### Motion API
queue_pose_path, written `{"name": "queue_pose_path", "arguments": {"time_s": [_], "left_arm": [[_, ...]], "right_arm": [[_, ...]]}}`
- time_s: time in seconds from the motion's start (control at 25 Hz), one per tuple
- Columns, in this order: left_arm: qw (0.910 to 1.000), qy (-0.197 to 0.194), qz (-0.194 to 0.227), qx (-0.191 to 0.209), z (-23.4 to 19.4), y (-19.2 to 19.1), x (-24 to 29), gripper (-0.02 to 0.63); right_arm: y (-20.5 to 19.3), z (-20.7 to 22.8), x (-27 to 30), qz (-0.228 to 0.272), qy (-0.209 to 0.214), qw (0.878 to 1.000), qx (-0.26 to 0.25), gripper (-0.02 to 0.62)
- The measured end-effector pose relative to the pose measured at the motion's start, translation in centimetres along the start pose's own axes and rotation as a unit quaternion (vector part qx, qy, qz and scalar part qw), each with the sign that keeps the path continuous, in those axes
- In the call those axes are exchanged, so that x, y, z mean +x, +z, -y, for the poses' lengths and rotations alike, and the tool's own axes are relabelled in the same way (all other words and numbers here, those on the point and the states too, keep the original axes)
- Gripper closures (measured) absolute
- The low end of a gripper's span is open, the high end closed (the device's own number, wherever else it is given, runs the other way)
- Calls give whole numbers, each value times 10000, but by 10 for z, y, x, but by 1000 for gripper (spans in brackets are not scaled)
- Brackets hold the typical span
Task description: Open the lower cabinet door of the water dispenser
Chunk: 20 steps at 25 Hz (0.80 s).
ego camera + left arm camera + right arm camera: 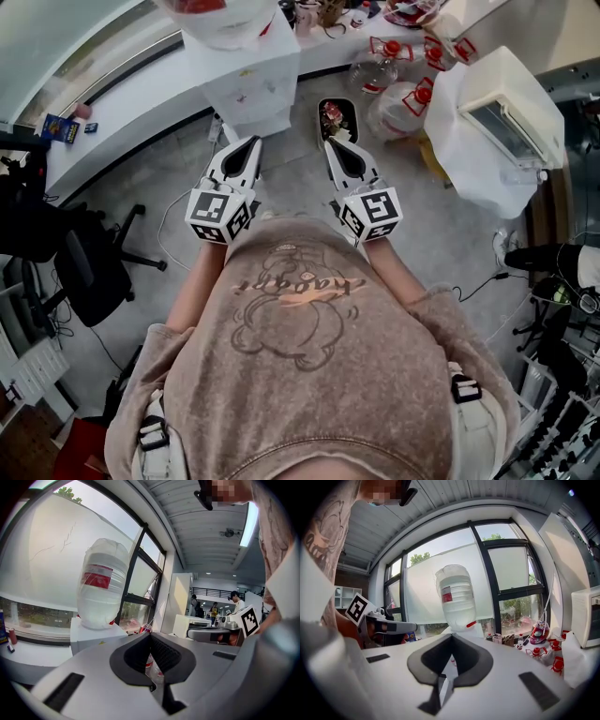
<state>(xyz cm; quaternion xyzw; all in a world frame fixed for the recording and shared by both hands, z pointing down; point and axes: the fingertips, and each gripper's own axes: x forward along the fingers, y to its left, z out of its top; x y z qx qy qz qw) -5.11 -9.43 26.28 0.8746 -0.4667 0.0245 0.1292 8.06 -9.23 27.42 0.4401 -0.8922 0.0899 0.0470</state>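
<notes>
White water dispenser (248,75) stood at the far side, a bottle (221,22) on top. The left hand-held gripper (252,140) and right hand-held gripper (330,142) pointed toward it, not touching, jaws closed together, holding nothing.

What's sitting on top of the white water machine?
A big water bottle with a red label stands upside down on the white water dispenser. Its neck goes down into the top, so how it plugs in cannot be seen.
</notes>
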Motion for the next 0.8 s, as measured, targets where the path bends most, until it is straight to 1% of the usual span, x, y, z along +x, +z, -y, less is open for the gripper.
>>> {"name": "queue_pose_path", "arguments": {"time_s": [0.32, 0.8], "left_arm": [[10000, 74, 22, -23, -10, 2, -1, 589], [9995, 302, 61, -108, -24, 2, -8, 589]], "right_arm": [[0, 5, 3, -5, -105, 9999, 22, 591], [1, 13, -2, 33, -250, 9997, 42, 591]]}}
